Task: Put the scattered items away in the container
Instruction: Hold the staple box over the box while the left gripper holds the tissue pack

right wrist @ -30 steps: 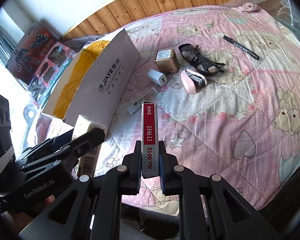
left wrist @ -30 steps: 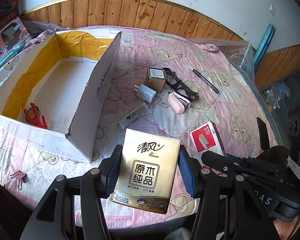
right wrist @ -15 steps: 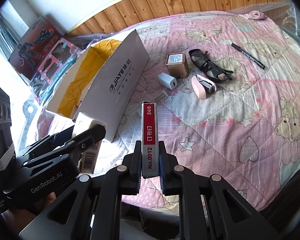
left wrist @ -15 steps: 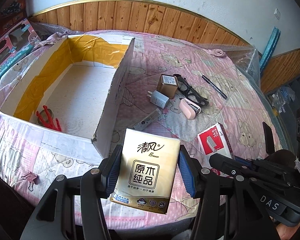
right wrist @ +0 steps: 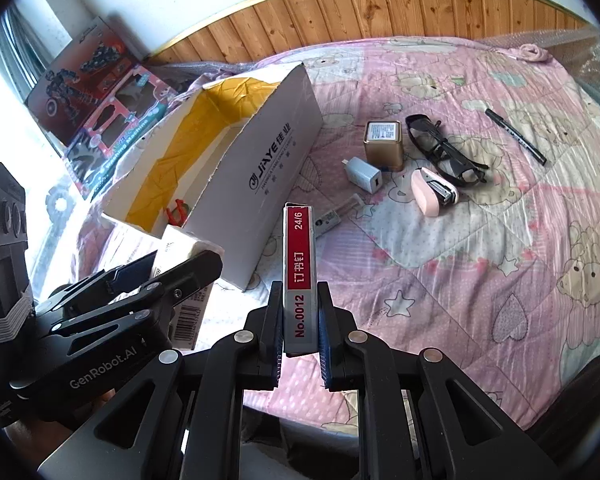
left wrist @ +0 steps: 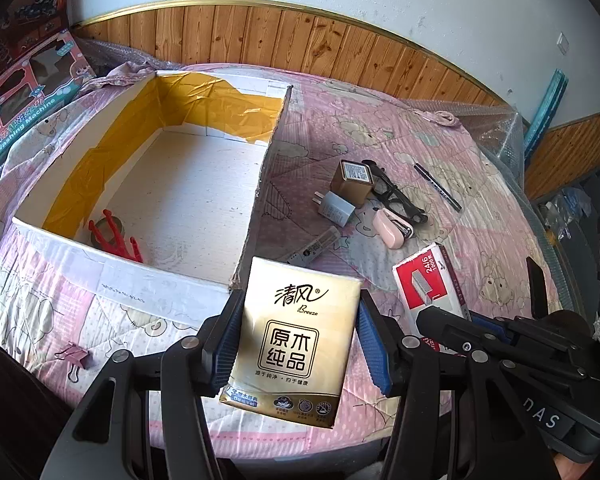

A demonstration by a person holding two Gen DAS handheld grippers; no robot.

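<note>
My left gripper is shut on a gold tissue pack, held above the bed just before the near right corner of the open cardboard box. To its right, my right gripper is shut on a red and white staples box, held on edge above the quilt. In the right wrist view the left gripper and the tissue pack sit low on the left, beside the box. A red plastic clip lies inside the box.
Right of the box, a gold tin, white charger, black glasses, pink stapler, black pen and small white tube lie on the pink quilt. A pink binder clip is front left. Toy cartons stand far left.
Both grippers, each still holding its item, have shifted left towards the cardboard box. The box now fills more of the left wrist view. Nothing on the quilt has moved.
</note>
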